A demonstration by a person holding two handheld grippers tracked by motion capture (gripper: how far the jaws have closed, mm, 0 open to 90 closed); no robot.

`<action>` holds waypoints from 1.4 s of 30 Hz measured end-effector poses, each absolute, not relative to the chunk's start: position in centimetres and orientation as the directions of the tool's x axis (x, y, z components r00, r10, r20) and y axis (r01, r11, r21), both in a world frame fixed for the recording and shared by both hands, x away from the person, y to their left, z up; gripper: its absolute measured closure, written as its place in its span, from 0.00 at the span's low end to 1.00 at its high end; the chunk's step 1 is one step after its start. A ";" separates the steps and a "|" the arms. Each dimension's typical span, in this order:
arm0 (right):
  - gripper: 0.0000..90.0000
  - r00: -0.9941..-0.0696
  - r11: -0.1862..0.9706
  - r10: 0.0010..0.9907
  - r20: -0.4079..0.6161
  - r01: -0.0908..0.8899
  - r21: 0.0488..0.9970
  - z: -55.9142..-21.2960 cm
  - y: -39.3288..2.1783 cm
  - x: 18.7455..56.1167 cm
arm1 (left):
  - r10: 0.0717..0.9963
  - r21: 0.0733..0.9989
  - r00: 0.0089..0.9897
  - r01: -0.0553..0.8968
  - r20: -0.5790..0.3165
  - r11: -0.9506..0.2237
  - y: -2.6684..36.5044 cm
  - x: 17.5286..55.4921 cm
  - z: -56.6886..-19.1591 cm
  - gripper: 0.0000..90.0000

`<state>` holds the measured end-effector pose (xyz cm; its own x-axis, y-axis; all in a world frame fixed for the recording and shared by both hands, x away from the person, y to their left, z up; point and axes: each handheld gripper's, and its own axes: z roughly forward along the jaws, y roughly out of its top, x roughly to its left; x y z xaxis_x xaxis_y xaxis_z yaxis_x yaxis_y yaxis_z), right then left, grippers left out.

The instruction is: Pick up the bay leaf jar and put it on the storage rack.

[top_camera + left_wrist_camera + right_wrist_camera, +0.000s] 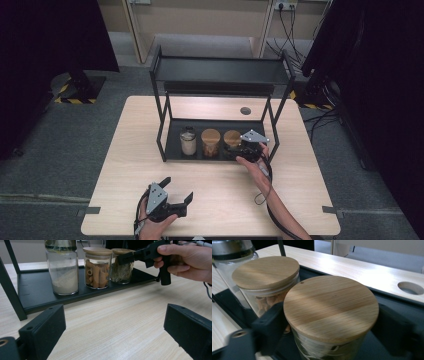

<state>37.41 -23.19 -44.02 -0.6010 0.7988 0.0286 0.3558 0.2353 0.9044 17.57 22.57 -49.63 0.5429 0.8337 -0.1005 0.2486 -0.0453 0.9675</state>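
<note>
High view: three jars are standing in a row on the bottom tray of a black two-tier rack (pixel 220 75) sitting on the wooden table (pixel 125 165). Taking the rack's bottom tray (pixel 37 290) as landmark: at its right end is sitting the glass jar with a wooden lid (pixel 331 307), holding greenish leafy contents. In the tray's middle, just beside it, is standing the pasta jar (pixel 97 267), also wooden-lidded, filled with tube pasta. At the tray's left end is standing the white powder jar (pixel 62 267) with a dark metal-looking top.

Right gripper (pixel 243 148) is reaching over the tray's front edge at its right end, held by the right hand (pixel 190 260). Right gripper view: its jaws are straddling the leafy jar, one on each side just under the lid; contact looks likely, but blur at the edges is hiding whether they are actually pressing, so I cannot tell its state.

Left gripper (pixel 176 190) is resting well in front of the tray near the table's front edge, jaws spread wide apart, holding nothing.
</note>
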 end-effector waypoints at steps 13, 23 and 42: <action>0.10 -0.584 0.204 0.811 0.039 0.344 0.916 -43.2 -23.9 36.0 | 0.834 0.968 0.543 0.245 -0.098 -0.045 22.6 17.5 -49.6 0.04; 0.05 -0.583 0.189 0.812 0.042 0.330 0.925 -42.6 -24.2 35.0 | 0.833 0.969 0.544 0.243 -0.097 -0.046 22.6 17.5 -49.6 0.04; 0.04 -0.606 0.175 0.793 0.059 0.320 0.931 -42.6 -25.1 32.9 | 0.834 0.969 0.543 0.241 -0.096 -0.046 22.6 17.5 -49.6 0.04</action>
